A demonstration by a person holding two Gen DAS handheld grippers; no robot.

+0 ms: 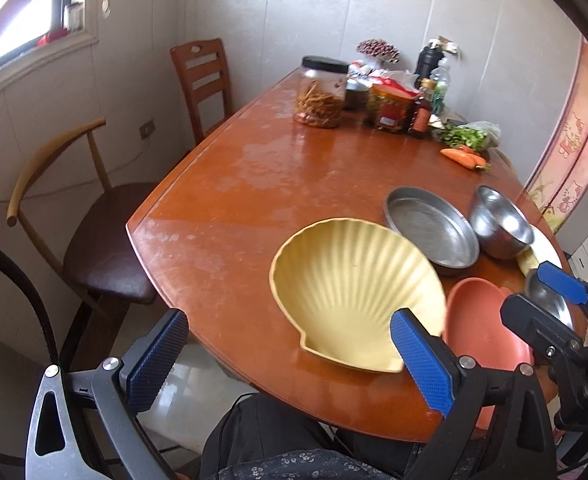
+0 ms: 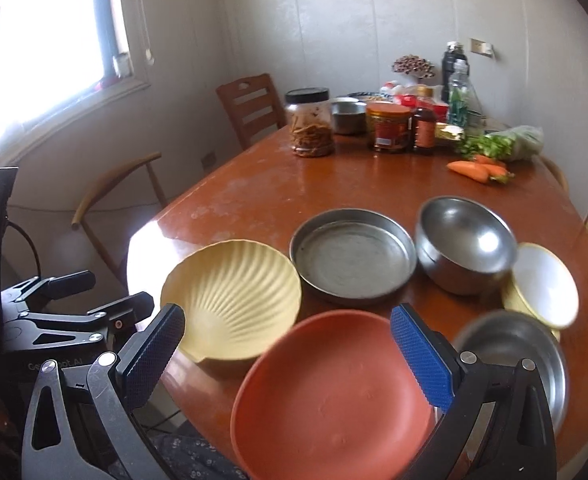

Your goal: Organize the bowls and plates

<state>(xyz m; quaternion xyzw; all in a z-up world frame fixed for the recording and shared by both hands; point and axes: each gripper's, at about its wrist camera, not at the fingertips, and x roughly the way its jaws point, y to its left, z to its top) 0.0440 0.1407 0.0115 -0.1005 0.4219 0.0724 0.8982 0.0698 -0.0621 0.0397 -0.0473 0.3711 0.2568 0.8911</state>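
A yellow shell-shaped plate [image 1: 354, 292] [image 2: 233, 300] lies near the table's front edge. Right of it lies a red plate [image 1: 482, 320] [image 2: 334, 396]. Behind them stand a flat steel pan [image 1: 430, 232] [image 2: 354, 256] and a steel bowl [image 1: 502, 228] [image 2: 466, 244]. A white bowl with a yellow rim [image 2: 542, 284] and another steel bowl [image 2: 514, 352] sit at the right. My left gripper [image 1: 285, 360] is open and empty, in front of the shell plate. My right gripper [image 2: 289, 360] is open and empty, over the red plate.
The wooden table [image 1: 253, 184] carries jars, bottles, greens and carrots [image 2: 474, 170] at its far end, with a clear jar [image 2: 310, 124] among them. Two chairs [image 1: 105, 240] stand along the left side, below a window.
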